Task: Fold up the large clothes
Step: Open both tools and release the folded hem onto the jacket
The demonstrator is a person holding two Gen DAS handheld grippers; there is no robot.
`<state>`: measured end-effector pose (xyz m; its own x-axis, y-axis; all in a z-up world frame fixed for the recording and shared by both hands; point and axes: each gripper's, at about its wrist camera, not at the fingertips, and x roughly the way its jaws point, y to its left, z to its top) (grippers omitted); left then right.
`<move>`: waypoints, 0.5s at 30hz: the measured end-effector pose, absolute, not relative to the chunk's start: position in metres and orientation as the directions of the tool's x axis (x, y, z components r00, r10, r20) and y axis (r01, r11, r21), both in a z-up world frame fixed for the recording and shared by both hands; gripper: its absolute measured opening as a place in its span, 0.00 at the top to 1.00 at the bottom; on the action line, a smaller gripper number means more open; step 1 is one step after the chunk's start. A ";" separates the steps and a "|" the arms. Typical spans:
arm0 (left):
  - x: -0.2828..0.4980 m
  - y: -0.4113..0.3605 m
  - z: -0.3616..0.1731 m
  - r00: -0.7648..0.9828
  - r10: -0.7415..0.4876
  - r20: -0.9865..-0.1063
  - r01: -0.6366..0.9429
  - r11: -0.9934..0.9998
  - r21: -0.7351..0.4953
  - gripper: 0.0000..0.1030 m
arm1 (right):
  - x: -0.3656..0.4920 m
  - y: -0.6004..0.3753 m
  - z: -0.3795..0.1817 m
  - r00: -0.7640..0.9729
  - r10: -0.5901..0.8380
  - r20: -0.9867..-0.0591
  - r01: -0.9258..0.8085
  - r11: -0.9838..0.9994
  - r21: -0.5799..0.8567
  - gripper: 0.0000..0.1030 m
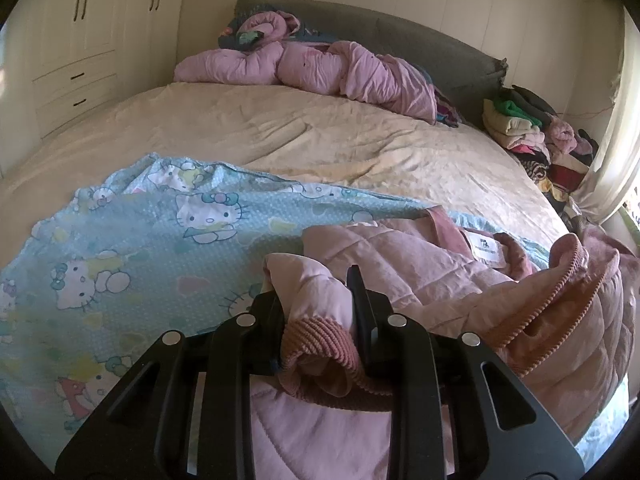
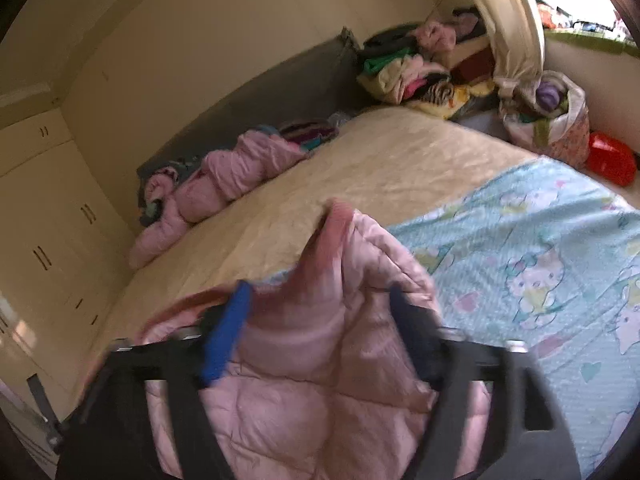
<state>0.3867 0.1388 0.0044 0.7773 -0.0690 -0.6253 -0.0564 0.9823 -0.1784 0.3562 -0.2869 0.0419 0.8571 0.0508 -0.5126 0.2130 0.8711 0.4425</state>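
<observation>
A pink quilted jacket (image 1: 440, 280) with ribbed cuffs and a zip lies bunched on a light-blue cartoon-cat sheet (image 1: 132, 240) at the near end of the bed. My left gripper (image 1: 316, 300) is shut on the jacket's sleeve just behind its ribbed cuff (image 1: 316, 336). My right gripper (image 2: 320, 320) holds a thick fold of the same jacket (image 2: 340, 280) between its fingers and lifts it above the sheet (image 2: 540, 264); this view is blurred by motion.
A cream bedspread (image 1: 320, 128) covers the bed. A crumpled pink duvet (image 1: 320, 64) lies along the grey headboard (image 1: 420, 40). Piles of clothes (image 1: 532, 132) sit beside the bed by the curtain. A stuffed bag (image 2: 548, 112) and a red object (image 2: 612, 162) stand on the floor. Wardrobes (image 1: 80, 40) line the left wall.
</observation>
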 end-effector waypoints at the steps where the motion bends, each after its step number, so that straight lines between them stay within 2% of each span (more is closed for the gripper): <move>1: 0.387 0.139 0.004 0.777 -0.071 -0.626 -0.056 0.982 -0.181 0.82 | 0.356 -0.284 0.045 0.861 0.061 -0.504 0.193 0.879 0.436 0.26; 12: 0.387 0.137 0.004 0.778 -0.073 -0.625 -0.049 0.983 -0.176 0.80 | 0.324 -0.230 0.051 0.853 0.128 -0.506 0.047 0.946 0.319 0.18; 15: 0.384 0.137 0.006 0.782 -0.082 -0.618 -0.041 0.983 -0.182 0.75 | 0.309 -0.213 0.042 0.837 0.134 -0.531 0.014 0.964 0.266 0.18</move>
